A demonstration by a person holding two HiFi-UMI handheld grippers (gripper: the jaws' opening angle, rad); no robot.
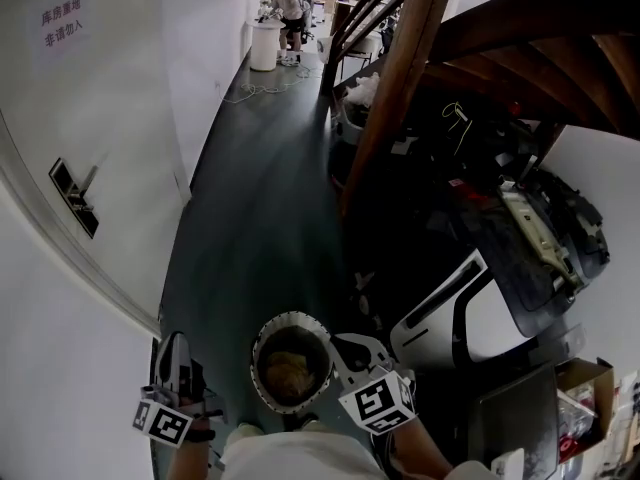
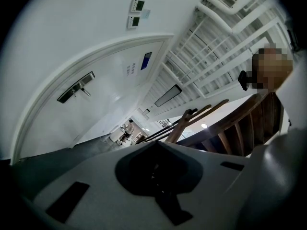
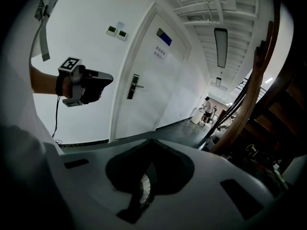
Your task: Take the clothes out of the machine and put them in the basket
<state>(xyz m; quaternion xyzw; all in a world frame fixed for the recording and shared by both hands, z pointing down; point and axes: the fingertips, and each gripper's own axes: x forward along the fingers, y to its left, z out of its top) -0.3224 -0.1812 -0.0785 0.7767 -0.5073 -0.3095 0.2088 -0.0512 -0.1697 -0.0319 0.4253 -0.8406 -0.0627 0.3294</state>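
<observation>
The round white basket (image 1: 262,343) stands on the dark floor right at my feet, with a brownish bundle of clothes (image 1: 288,371) inside it. My right gripper (image 1: 348,348) hangs beside the basket's right rim. Its jaws are shut, and a sliver of the ribbed basket rim (image 3: 143,190) shows behind the slit between them. My left gripper (image 1: 173,353) is held left of the basket, apart from it, jaws together and empty; the right gripper view shows it too, as the left gripper (image 3: 98,83) raised before a white wall. A white machine (image 1: 470,313) with dark parts stands to the right.
A white door with a dark handle (image 1: 75,198) curves along the left. A wooden stair post (image 1: 400,78) and dark clutter (image 1: 520,218) under the stairs fill the right. A cardboard box (image 1: 585,383) sits at the lower right. People stand far down the corridor (image 1: 290,8).
</observation>
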